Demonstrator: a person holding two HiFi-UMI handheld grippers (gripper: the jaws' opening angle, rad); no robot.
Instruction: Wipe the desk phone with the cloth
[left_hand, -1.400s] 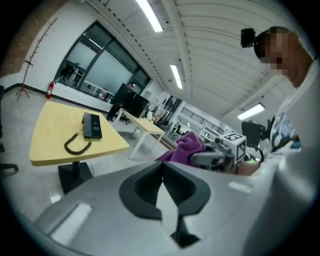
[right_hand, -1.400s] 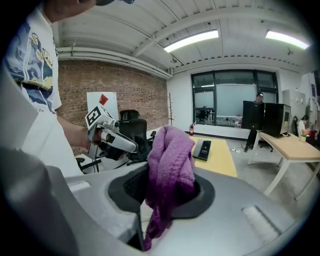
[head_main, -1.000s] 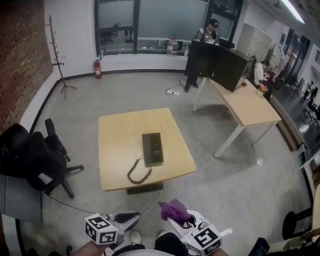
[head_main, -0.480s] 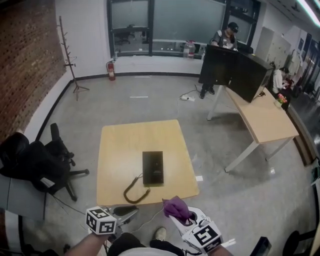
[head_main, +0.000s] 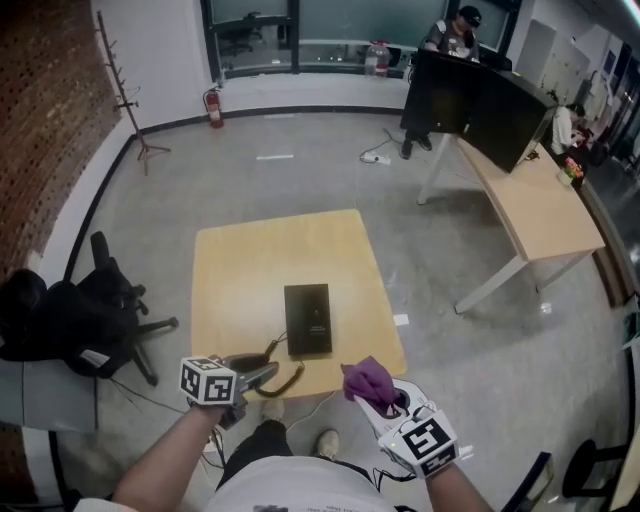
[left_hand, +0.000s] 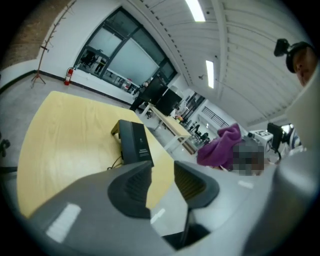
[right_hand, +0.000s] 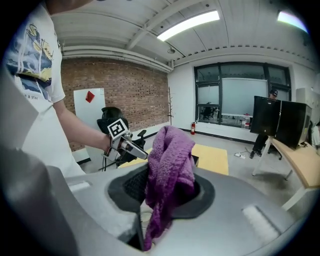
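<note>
A black desk phone (head_main: 307, 318) lies on the light wooden table (head_main: 250, 265), its coiled cord (head_main: 286, 380) trailing to the near edge. My left gripper (head_main: 266, 373) hovers at that near edge beside the cord. In the left gripper view the phone (left_hand: 134, 141) lies ahead of the left gripper (left_hand: 162, 170); its jaws have just been opening, and they stand apart with nothing between them. My right gripper (head_main: 378, 402) is shut on a purple cloth (head_main: 368, 380), just off the table's near right corner. In the right gripper view the cloth (right_hand: 170, 160) hangs bunched between the jaws.
A black office chair with a bag (head_main: 70, 325) stands left of the table. A second desk (head_main: 540, 205) with a black screen (head_main: 480, 100) is at the back right, with a person (head_main: 455, 30) behind it. A coat rack (head_main: 118, 95) and a fire extinguisher (head_main: 213, 105) stand by the far wall.
Both grippers have moved forward to the table's near edge, and the table looks closer. The left gripper's jaws look wider. The cloth stays in the right gripper.
</note>
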